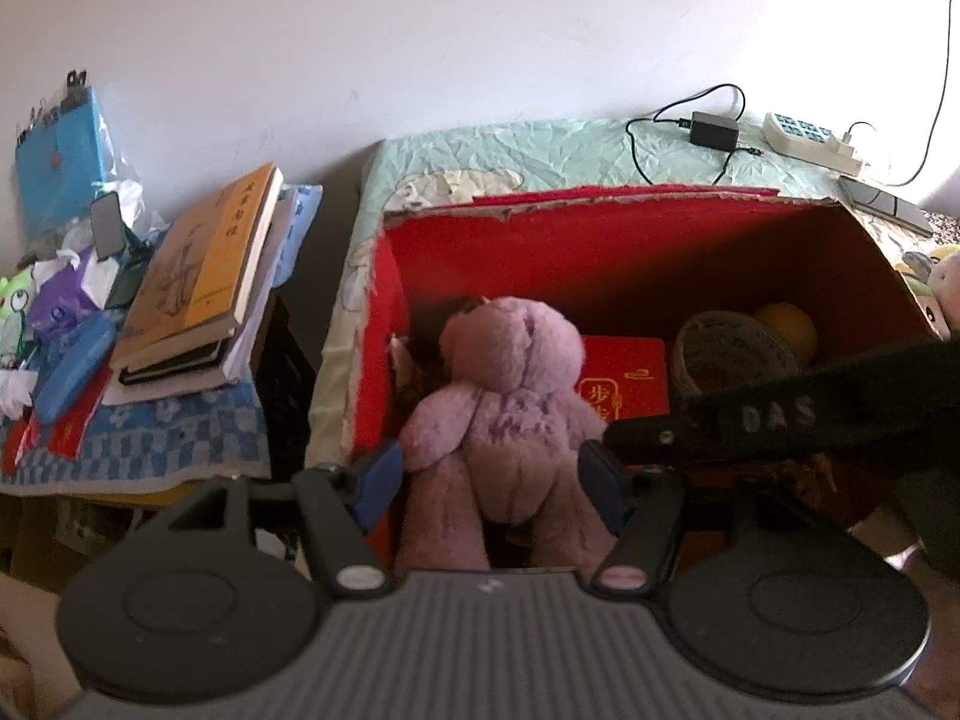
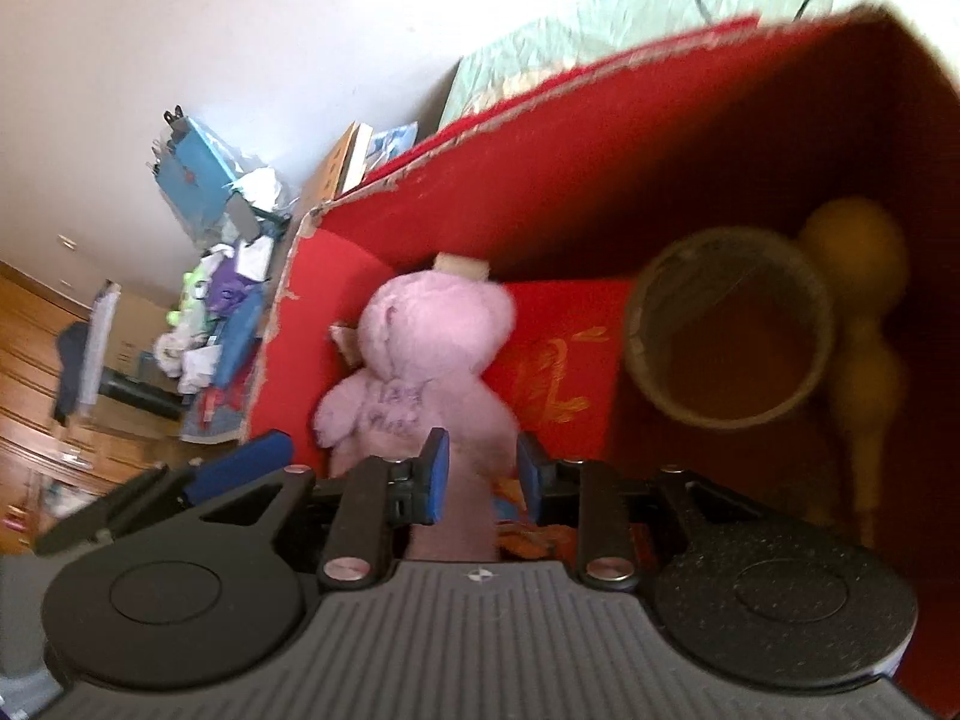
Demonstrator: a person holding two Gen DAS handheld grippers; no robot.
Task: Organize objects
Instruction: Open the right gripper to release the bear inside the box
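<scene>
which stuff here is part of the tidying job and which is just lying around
In the job: pink teddy bear, held by the left tool and right tool; red box it sits in.

Lying about: stack of books, black adapter, power strip, blue case.

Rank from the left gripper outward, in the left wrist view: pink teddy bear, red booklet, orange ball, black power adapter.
From the left gripper:
1. Pink teddy bear, between its fingers.
2. Red booklet, just behind.
3. Orange ball, box's far right.
4. Black power adapter, beyond the box.
</scene>
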